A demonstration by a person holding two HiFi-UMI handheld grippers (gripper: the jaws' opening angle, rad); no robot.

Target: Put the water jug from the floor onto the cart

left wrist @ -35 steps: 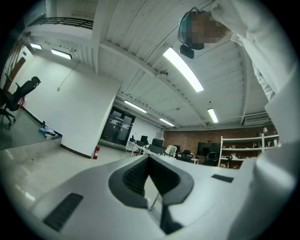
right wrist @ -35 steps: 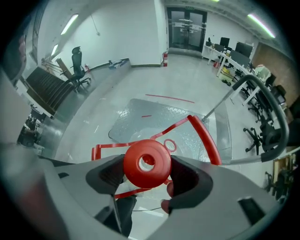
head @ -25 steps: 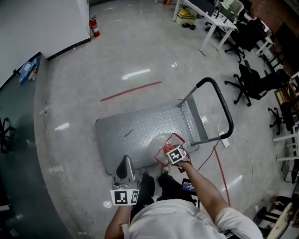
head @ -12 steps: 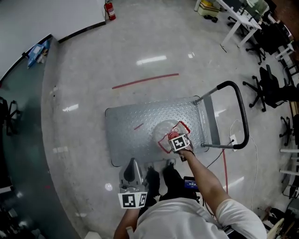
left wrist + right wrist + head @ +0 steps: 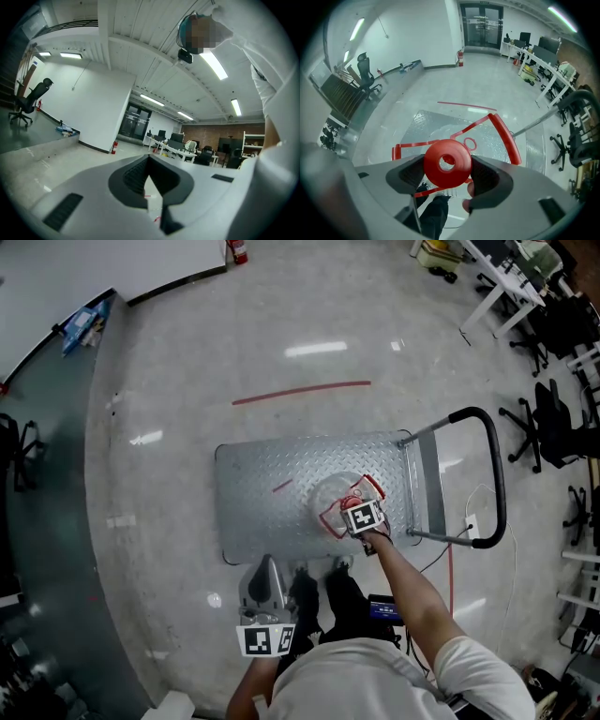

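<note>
Grey floor (image 5: 187, 362), metal cart (image 5: 267, 521), water jug (image 5: 330, 495) over its deck

No text, brand or number is readable; the left gripper's cube (image 5: 262, 640) and the right gripper's cube (image 5: 363, 517) carry only square markers.

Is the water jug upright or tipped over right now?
Upright. The water jug has its red cap pointing up, clamped in the right gripper, clear body below it over the cart.
</note>
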